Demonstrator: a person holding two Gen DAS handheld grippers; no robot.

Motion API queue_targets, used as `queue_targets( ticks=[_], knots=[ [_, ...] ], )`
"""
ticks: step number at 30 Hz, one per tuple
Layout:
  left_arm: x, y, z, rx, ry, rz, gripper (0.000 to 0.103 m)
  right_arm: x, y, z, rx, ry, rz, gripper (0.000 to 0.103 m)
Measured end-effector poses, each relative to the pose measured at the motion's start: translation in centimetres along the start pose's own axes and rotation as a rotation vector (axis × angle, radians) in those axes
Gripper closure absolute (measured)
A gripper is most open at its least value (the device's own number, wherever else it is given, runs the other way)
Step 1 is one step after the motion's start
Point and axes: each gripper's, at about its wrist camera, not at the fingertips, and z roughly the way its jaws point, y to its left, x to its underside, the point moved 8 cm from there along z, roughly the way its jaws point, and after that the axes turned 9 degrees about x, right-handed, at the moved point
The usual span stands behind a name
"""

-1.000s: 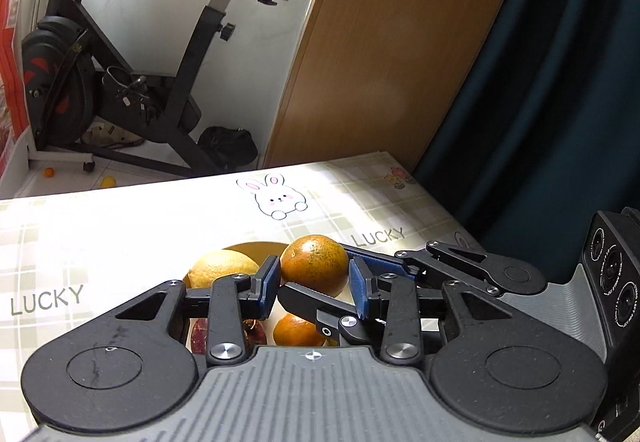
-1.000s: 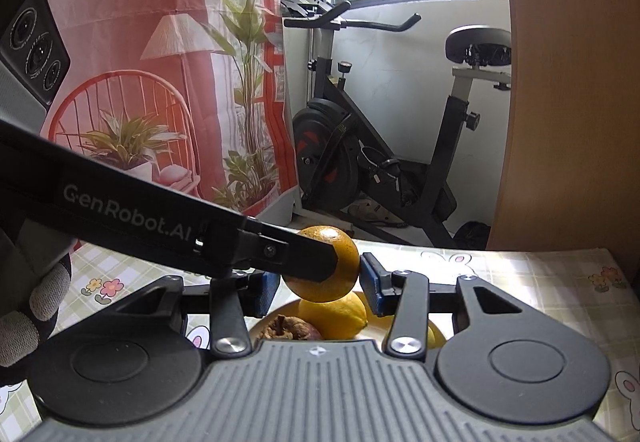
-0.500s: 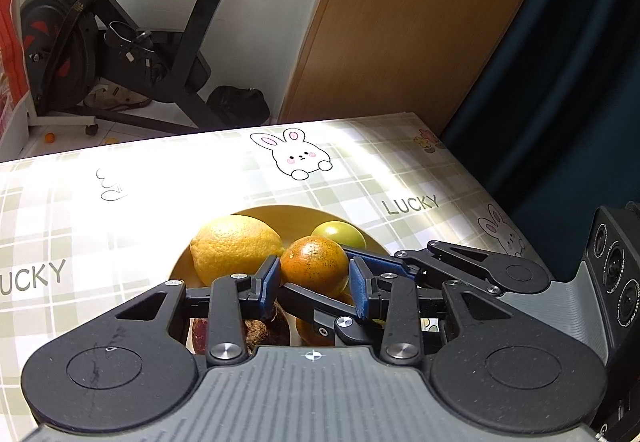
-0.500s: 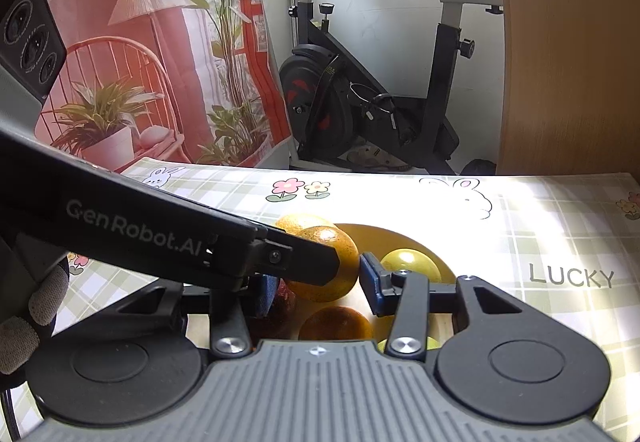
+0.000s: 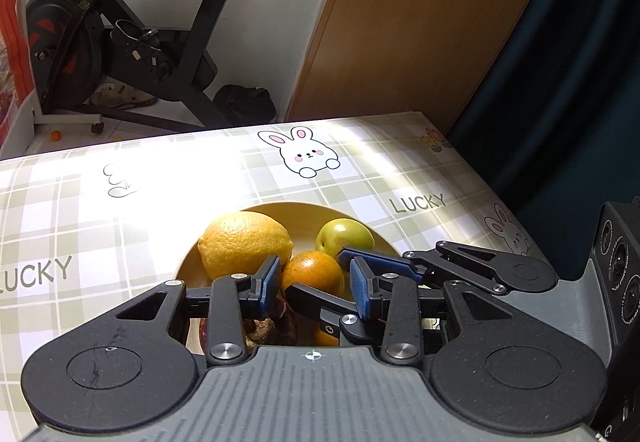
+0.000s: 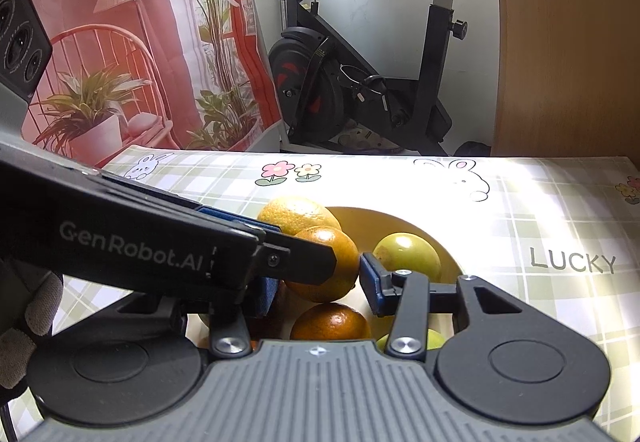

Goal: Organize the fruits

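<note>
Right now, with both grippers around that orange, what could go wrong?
The left gripper has its jaws opening around the orange, which the right gripper also clamps above a crowded bowl; released, it may roll off the lemon. The grippers' fingers cross, so pulling away could snag.

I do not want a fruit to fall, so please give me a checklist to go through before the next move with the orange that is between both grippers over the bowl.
1. Orange between the jaws of the left gripper: ok; these jaws are opening.
2. Right gripper gripping the orange: ok, a pad presses on its side.
3. Orange over the bowl: ok.
4. Orange supported from below: cannot tell; the lower orange lies under it, but the contact is hidden.
5. Grippers clear of each other: not ok; their fingers cross around the orange.
6. Free spot in the bowl: cannot tell; the lemon and the green fruit crowd it.
</note>
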Motion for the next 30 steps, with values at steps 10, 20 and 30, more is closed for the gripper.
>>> queue_targets(
  ticks=[10, 20, 30],
  knots=[
    [0.0, -1.5, -3.4, -0.027, -0.055, 0.031, 0.031, -0.2, 0.5, -1.7, 0.023, -0.006, -0.021, 0.050],
    [-0.4, -3.6, -10.4, -0.083, -0.206, 0.061, 0.012, -1.2, 1.0, -5.9, 0.060, -0.065, -0.020, 0.018],
    [0.2, -5.4, -19.1, -0.247, -0.365, 0.027, 0.006, -2.5, 1.6, -12.0, 0.063, -0.139, 0.037, 0.000]
  ],
)
